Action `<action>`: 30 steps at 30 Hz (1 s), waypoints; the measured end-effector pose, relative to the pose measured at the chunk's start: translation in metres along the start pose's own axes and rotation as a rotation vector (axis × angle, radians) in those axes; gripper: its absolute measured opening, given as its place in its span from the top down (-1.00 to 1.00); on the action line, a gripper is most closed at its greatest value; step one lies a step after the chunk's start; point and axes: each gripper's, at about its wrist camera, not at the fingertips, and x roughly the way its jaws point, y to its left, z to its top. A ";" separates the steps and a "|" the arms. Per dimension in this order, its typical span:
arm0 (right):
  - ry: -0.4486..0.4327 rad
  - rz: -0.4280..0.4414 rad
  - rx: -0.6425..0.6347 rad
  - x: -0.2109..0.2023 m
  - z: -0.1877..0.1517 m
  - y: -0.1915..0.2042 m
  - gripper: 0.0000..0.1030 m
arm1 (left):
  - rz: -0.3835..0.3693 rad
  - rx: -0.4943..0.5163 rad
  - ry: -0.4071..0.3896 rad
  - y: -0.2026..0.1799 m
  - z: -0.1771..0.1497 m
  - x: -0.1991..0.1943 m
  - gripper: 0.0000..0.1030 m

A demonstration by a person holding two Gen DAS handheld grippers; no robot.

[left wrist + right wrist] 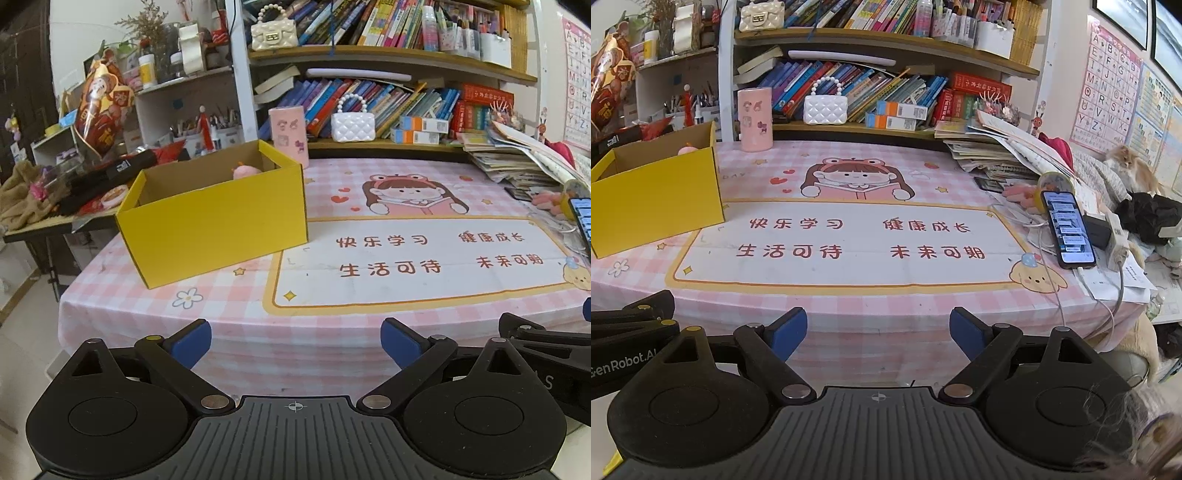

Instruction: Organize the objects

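The yellow box (218, 218) stands open on the bench (369, 325), left of centre in the left wrist view and at the left edge of the right wrist view (653, 199). A small pink toy (245, 170) lies inside it near the far wall, only its top showing over the rim. The bench is covered with a pink checked cloth printed with a cartoon girl and red characters.

The left gripper (296, 341) sits at the bottom of its frame, jaws wide apart with nothing between the blue pads, above the near edge of the bench. The right gripper (878, 334) is likewise at the bottom of its frame, jaws apart and empty, just beside the left one; part of each shows at the edge of the other's view.

A pink cylinder (755, 119) stands upright at the far edge of the bench, behind the box. A white quilted purse (825, 107) with a bead handle sits on the shelf beyond it, in front of a row of books. At the right of the right wrist view, a phone (1069, 230) with a lit screen lies on the bench, a cable plugged into its near end. A stack of papers (993, 155) is piled in the upper right, and a cat (1134, 166) sits beyond it.
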 end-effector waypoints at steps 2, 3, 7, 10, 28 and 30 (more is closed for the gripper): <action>0.002 -0.001 0.000 0.001 0.000 0.000 -0.62 | 0.006 0.001 -0.001 -0.001 0.000 0.000 -0.94; 0.004 -0.001 0.001 0.001 0.000 0.000 -0.62 | 0.008 0.001 -0.001 -0.001 0.000 0.000 -0.94; 0.013 -0.002 0.000 0.004 0.000 0.001 -0.62 | 0.008 -0.002 0.010 0.001 0.000 0.002 -0.94; 0.015 -0.010 -0.006 0.005 0.000 0.002 -0.62 | 0.002 -0.005 0.016 0.000 -0.001 0.003 -0.94; 0.020 -0.030 -0.006 0.008 0.002 0.003 -0.62 | 0.015 -0.005 0.011 -0.003 0.002 0.005 -0.94; 0.022 -0.029 -0.006 0.008 0.002 0.004 -0.62 | 0.015 -0.007 0.014 -0.002 0.002 0.006 -0.94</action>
